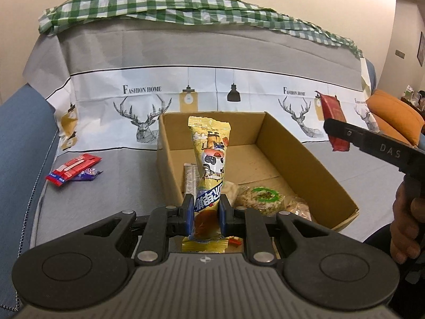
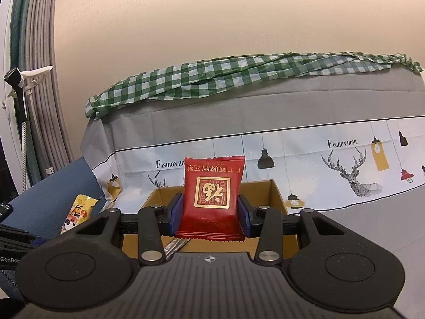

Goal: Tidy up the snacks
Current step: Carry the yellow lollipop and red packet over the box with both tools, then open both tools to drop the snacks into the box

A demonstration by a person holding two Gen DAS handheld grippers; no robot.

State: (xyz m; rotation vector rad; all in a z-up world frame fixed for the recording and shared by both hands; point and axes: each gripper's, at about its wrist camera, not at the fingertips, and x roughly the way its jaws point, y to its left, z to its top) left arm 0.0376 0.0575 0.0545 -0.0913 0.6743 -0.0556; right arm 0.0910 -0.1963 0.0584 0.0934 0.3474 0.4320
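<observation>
My left gripper (image 1: 205,212) is shut on a tall yellow snack packet (image 1: 209,164) with a cartoon panda, held upright over the near end of an open cardboard box (image 1: 305,148). Several wrapped snacks lie in the box's near end, among them a round rice cake with a green label (image 1: 261,199). My right gripper (image 2: 211,212) is shut on a red packet (image 2: 212,194) with a gold square emblem, held upright above the cardboard box (image 2: 279,194). In the left wrist view the right gripper (image 1: 337,133) and its red packet (image 1: 333,109) show at the right, beyond the box's right wall.
A red wrapper (image 1: 73,168) and a purple wrapper (image 1: 89,174) lie on the grey sofa cover left of the box. A green checked cloth (image 1: 170,5) drapes the sofa back. An orange cushion (image 1: 393,111) sits at the far right. A hand (image 1: 406,226) grips the right tool.
</observation>
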